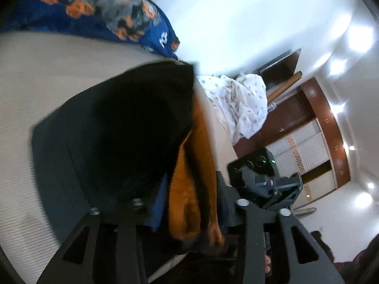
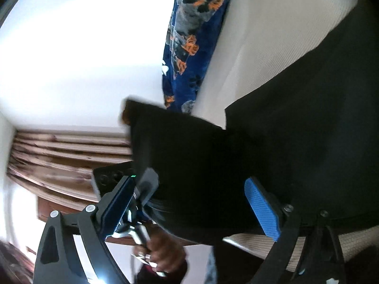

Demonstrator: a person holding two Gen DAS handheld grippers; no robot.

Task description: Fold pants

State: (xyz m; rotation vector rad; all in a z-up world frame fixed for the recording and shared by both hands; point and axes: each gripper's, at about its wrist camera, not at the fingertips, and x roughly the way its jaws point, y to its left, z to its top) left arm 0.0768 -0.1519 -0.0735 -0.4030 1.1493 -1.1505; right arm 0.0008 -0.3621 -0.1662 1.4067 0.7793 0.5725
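Observation:
The black pants [image 1: 118, 130] lie on a cream bed [image 1: 35, 75], one end lifted with a brown-orange lining [image 1: 189, 189] showing. My left gripper [image 1: 187, 210] is shut on this lifted end; its fingers are mostly hidden by the cloth. In the right wrist view the pants [image 2: 296, 130] spread over the bed [image 2: 272, 23], and a raised flap [image 2: 180, 146] hangs between my right gripper's [image 2: 189, 203] fingers. That gripper is open, its blue pads [image 2: 263, 208] wide apart. The left gripper [image 2: 132, 189] shows there too, held by a hand [image 2: 163, 250].
A blue blanket with orange and grey print [image 1: 106, 16] lies at the bed's far side. A white patterned sheet [image 1: 239, 99] is heaped at the bed edge. A brown wardrobe [image 1: 319, 142] and curtains [image 2: 59, 156] stand beyond. The right gripper [image 1: 265, 182] shows in the left wrist view.

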